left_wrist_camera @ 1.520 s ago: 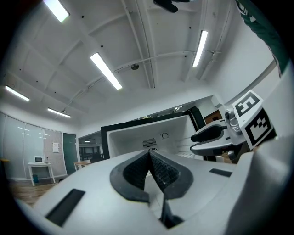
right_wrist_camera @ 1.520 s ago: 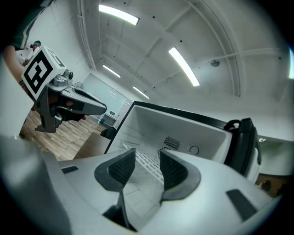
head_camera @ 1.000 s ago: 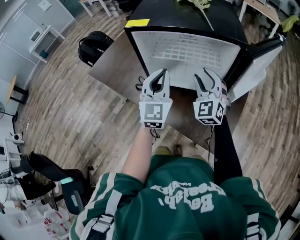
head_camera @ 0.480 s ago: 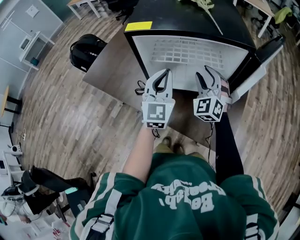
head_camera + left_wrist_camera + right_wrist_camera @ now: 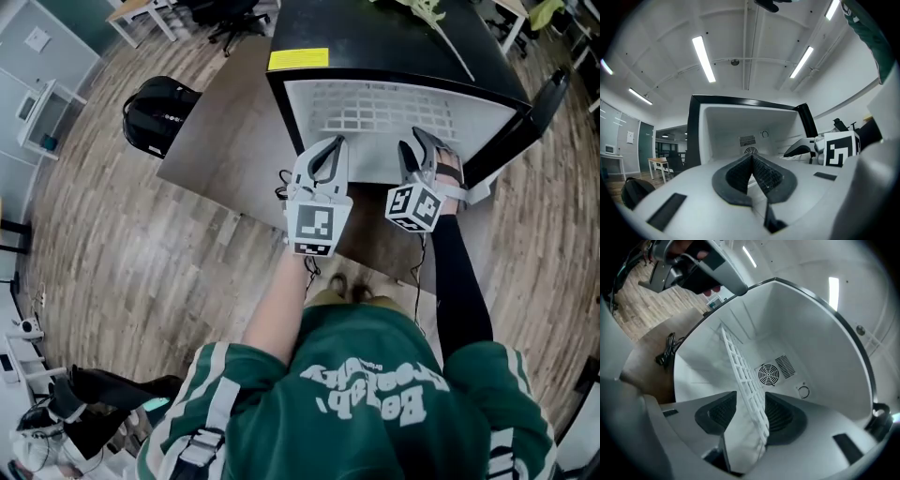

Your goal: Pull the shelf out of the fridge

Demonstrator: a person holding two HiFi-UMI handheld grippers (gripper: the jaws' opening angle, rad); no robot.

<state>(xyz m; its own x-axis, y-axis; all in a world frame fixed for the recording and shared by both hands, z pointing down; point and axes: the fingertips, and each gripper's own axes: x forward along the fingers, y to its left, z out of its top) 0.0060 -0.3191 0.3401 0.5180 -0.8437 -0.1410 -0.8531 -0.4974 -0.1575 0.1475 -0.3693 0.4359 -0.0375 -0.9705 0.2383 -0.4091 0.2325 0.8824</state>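
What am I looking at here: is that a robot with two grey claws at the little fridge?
No robot: a person in a green sweatshirt holds a hand-held claw in each hand. The head view looks down from a camera on the person's head; the two gripper views ride on the claws. Ahead stands a small black fridge with its door open and a white wire shelf inside. The left claw is shut and empty. The right claw has just been opening its jaws, and the shelf's edge stands between them, not pinched.
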